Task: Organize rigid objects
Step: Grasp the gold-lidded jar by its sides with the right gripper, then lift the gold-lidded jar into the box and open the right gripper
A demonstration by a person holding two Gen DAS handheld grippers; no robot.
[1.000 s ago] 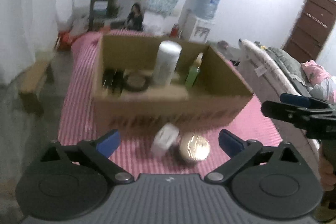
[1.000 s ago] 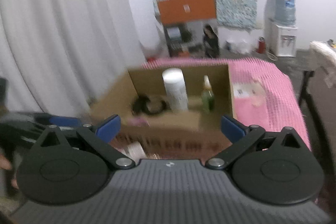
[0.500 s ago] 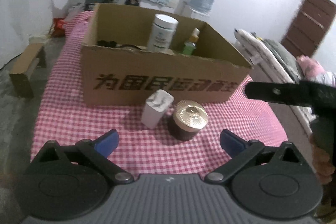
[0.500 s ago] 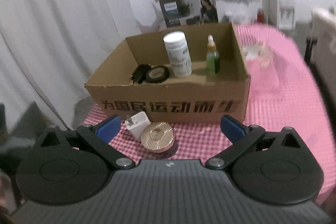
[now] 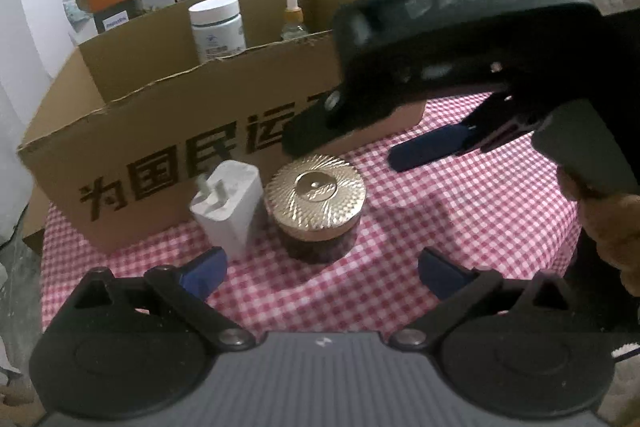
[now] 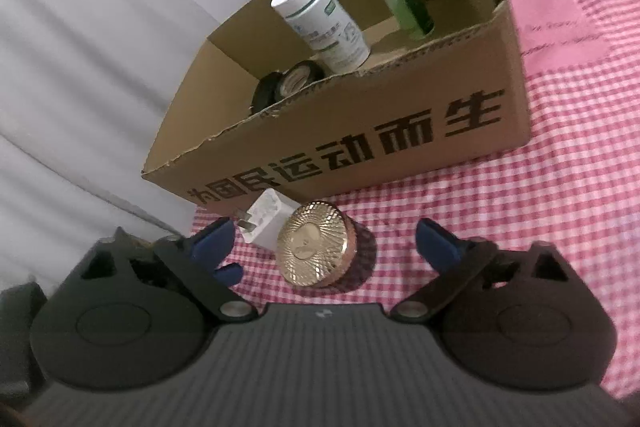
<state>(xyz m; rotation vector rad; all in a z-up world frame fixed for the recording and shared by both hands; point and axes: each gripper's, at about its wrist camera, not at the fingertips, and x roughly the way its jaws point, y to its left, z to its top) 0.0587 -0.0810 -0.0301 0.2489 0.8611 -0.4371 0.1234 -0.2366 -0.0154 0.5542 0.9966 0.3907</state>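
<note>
Your left gripper [image 5: 322, 269]: its fingers stood wide apart and held nothing; the jar and the charger lay just beyond the tips, between the two blue pads.
Your right gripper [image 6: 324, 241]: its fingers had just been closing a little yet stood wide apart, gripping nothing; the jar sat between them, the pads clear of it on both sides.
Right gripper seen from the left wrist: it reached in from the right [image 5: 424, 147], above the cloth and close to the front wall of the box.
Jar [image 6: 314, 251]: dark, with a ribbed gold lid, standing on the checked cloth just in front of the box.
Charger [image 6: 266, 219]: white, prongs to the left, touching or just beside the jar on its left.
Box [image 6: 360, 147]: open cardboard, black characters printed on its near wall, standing on the far side of the jar.
Inside the box: a white bottle [image 6: 324, 23] upright, a green dropper bottle [image 6: 406, 5] to its right, a roll of black tape [image 6: 280, 87] at the left.
Surface [image 6: 540, 211]: covered by a red and white checked cloth.
Your hand [image 5: 612, 223]: it held the right gripper's handle at the right edge.
</note>
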